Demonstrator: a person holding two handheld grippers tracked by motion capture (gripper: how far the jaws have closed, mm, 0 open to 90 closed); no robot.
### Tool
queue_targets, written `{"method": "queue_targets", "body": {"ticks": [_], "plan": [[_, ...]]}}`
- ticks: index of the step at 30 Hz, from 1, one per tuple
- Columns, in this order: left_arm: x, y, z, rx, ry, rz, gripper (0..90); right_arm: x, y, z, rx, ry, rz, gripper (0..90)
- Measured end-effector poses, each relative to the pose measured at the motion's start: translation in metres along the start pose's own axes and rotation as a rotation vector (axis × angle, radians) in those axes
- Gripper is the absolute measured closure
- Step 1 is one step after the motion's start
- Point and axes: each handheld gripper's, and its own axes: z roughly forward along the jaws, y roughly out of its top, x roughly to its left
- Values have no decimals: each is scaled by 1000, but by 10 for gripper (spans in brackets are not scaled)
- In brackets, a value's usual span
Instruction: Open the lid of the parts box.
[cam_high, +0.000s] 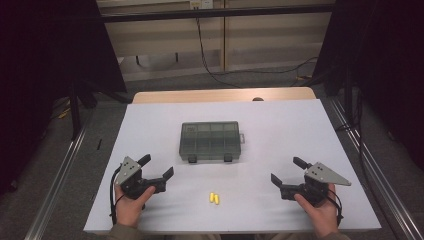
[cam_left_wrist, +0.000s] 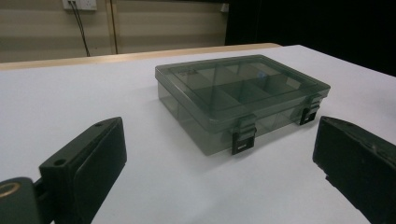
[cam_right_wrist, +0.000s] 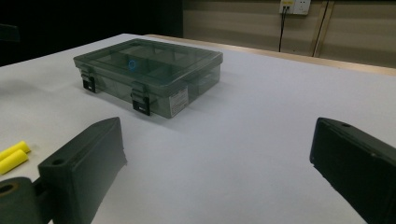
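A smoky grey plastic compartment box (cam_high: 210, 141) lies shut at the middle of the white table, its two black latches facing the person. The same box (cam_left_wrist: 240, 98) stands ahead of my left gripper, and box (cam_right_wrist: 149, 74) sits ahead and left of my right gripper. Two small yellow cylinders (cam_high: 214, 198) lie side by side near the front edge, between the hands; they appear as yellow cylinders (cam_right_wrist: 13, 156) at the left edge of the right gripper view. My left gripper (cam_high: 159, 166) rests open at the front left. My right gripper (cam_high: 288, 170) rests open at the front right. Both hold nothing.
The white table top (cam_high: 280, 125) ends in a wooden strip (cam_high: 220, 95) at the far side. Black curtains hang at both sides, and cables (cam_high: 210, 65) run down the back wall to the floor.
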Motion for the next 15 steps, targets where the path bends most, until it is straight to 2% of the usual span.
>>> {"method": "queue_targets", "body": {"ticks": [3,11,15], "plan": [[1,1,3,-6,0,-11,29,0,1,3,1,-1,2,29],[1,2,8,12,1,-7,31,-1,4,10,12,-6,-7,30],[2,2,10,19,8,-19,30,-1,4,13,18,-12,-8,35]]}}
